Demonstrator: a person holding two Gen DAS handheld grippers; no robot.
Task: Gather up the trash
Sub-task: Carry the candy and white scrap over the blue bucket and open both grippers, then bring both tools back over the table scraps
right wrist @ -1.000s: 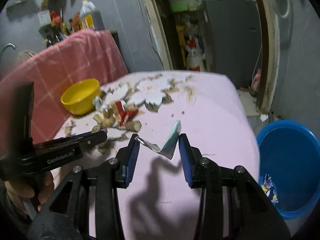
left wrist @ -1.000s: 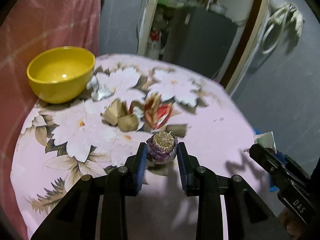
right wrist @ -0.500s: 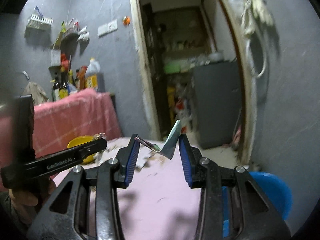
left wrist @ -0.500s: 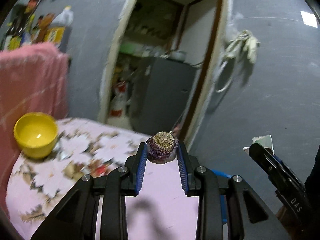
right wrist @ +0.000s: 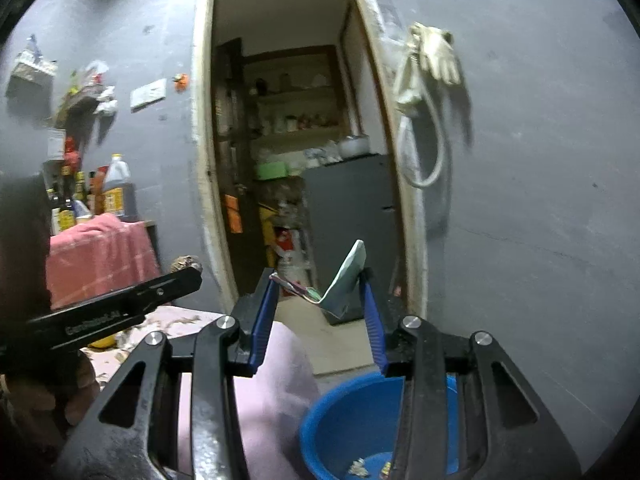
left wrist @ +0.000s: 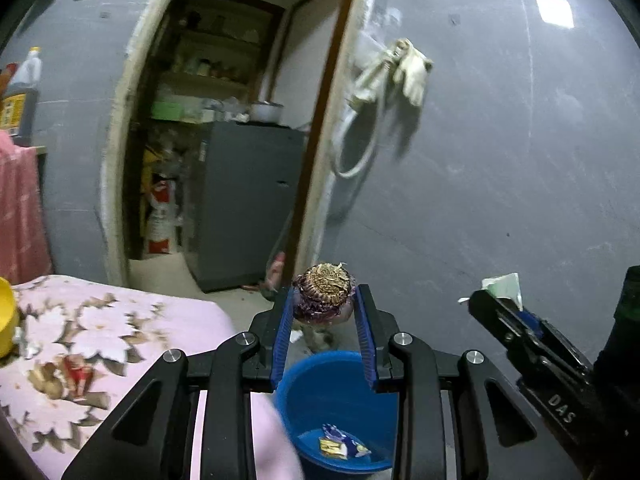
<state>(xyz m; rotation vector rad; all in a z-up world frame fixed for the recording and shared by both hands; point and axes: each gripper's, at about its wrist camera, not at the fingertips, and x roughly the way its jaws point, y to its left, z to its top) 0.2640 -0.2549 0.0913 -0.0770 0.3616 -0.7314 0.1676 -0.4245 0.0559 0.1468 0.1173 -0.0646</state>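
Note:
My left gripper (left wrist: 323,309) is shut on a round purple and brown ball of trash (left wrist: 324,290), held in the air above a blue bucket (left wrist: 320,392). In the right wrist view, my right gripper (right wrist: 318,280) has a folded pale green wrapper (right wrist: 348,276) spanning its blue pads. Its jaws are opening, and the wrapper still touches both pads. It too hangs above the blue bucket (right wrist: 348,412), which has a few wrappers at its bottom. Each gripper shows at the edge of the other's view.
The table with the pink floral cloth (left wrist: 100,344) lies to the left, with scraps and a yellow bowl (left wrist: 6,320) on it. Behind the bucket are a grey wall, an open doorway and a grey cabinet (left wrist: 248,200). A hose and gloves (left wrist: 400,68) hang on the wall.
Both grippers have risen and swung right, off the table and over the blue bucket, each still carrying its piece of trash. The right jaws stand slightly wider.

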